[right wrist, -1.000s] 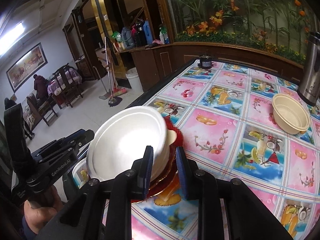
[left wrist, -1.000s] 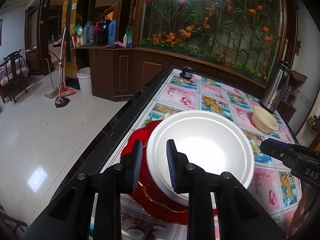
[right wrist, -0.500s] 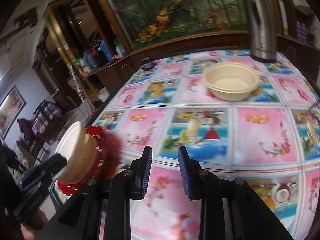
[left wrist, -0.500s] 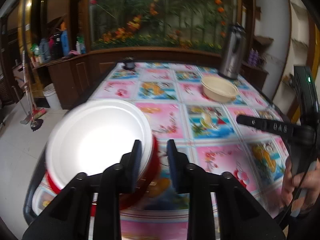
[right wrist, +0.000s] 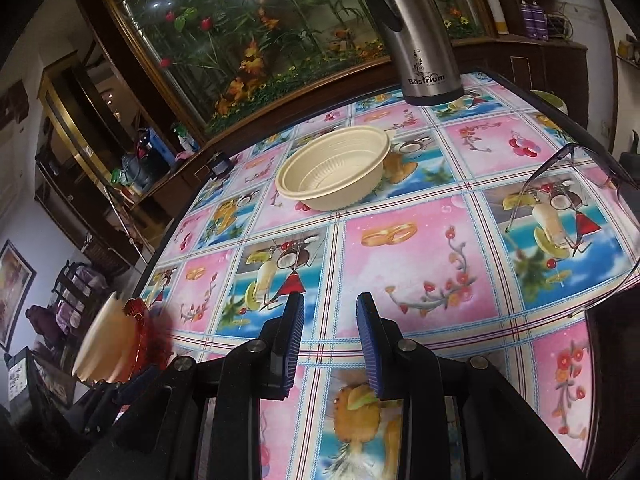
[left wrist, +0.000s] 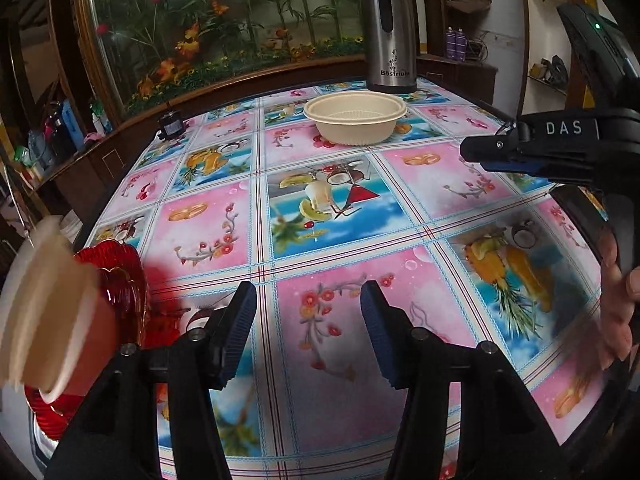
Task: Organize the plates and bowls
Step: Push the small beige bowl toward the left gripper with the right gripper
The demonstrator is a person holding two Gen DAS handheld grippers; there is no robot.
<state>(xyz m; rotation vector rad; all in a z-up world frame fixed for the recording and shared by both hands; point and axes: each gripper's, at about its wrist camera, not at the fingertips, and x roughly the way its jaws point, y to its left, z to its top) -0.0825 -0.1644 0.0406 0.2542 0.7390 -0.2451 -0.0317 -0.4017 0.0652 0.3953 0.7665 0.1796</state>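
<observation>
Blue-padded fingers of the left gripper (left wrist: pixel 308 332) are spreading apart with nothing between them, only the patterned cloth of the bench (left wrist: pixel 332 216) showing in the gap. Fingers of the right gripper (right wrist: pixel 330 344) stand a little apart, also empty, above a pink square of the same fruit-and-flower cloth. At the left edge of the bench, just beside the left fingers, a white foam bowl (left wrist: pixel 44 304) rests on a red scalloped glass plate (left wrist: pixel 120 284); both are blurred, and the right wrist view shows them at the same left edge (right wrist: pixel 106 344). Towards the far edge of the bench a cream round plastic bowl (right wrist: pixel 334 168) sits upright and empty, well apart from the stack. Just behind it stands a tall steel vacuum flask with a black lid (left wrist: pixel 388 28). Near the right edge lies a pair of thin-framed spectacles (right wrist: pixel 576 176). In the left wrist view the right gripper reaches in from the right, held by a hand (left wrist: pixel 618 300)
</observation>
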